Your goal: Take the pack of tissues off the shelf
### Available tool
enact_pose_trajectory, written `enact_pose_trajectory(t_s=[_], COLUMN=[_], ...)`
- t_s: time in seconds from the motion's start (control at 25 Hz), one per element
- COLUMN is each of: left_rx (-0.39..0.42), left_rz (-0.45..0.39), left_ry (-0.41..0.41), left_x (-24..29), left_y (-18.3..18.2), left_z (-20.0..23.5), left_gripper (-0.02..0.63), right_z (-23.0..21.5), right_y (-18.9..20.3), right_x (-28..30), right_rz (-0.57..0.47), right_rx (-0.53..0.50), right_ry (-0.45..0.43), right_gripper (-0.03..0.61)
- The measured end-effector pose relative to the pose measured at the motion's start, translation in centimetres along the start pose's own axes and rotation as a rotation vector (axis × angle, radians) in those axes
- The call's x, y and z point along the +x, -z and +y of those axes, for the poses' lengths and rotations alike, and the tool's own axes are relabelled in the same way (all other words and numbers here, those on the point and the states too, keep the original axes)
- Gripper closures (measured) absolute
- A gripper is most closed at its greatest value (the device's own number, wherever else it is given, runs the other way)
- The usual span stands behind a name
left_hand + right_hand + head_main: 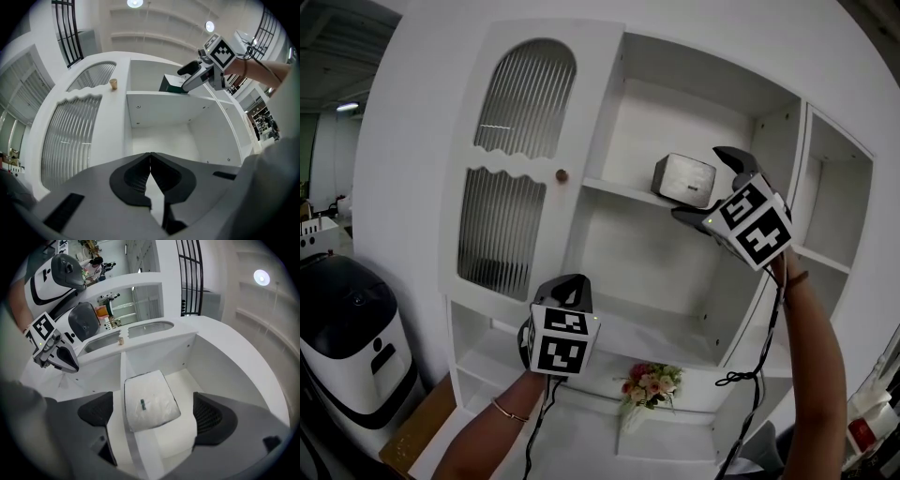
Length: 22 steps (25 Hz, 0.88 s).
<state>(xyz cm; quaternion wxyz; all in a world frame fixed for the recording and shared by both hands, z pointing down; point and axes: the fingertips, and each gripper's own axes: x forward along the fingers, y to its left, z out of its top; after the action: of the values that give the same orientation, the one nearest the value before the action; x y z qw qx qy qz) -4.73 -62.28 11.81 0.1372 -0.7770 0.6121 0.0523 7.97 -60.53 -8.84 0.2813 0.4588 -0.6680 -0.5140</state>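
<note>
The pack of tissues, untaken at the shelf's front edge, is framed by the spread right gripper.

One pack of tissues, two grippers, one flower bunch, one white cabinet.

No legible text, no brands or numbers, no signs in any view

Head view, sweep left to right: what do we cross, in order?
black-and-white machine → left gripper → pack of tissues → open side compartment
</note>
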Motion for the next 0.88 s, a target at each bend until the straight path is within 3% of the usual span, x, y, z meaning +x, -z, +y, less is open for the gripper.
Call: enact_pose_trajectory(t_s=[0.4, 0.88], left_rx=[-0.013, -0.028], left_rz=[-0.018, -0.006], left_ry=[-0.022, -0.017], left_x=[-0.1, 0.3], left_y=[-0.1, 0.7], left_z=[1.4, 1.1], left_gripper=[0.596, 0.595], right_z=[0.5, 1.0], right_y=[0.3, 0.5], right_x=[2.6, 3.0], right_rz=[0.114, 0.156], right_rx=[-0.05, -0.074], right_ry=[-0.14, -0.182], right_gripper=[0.079, 0.152])
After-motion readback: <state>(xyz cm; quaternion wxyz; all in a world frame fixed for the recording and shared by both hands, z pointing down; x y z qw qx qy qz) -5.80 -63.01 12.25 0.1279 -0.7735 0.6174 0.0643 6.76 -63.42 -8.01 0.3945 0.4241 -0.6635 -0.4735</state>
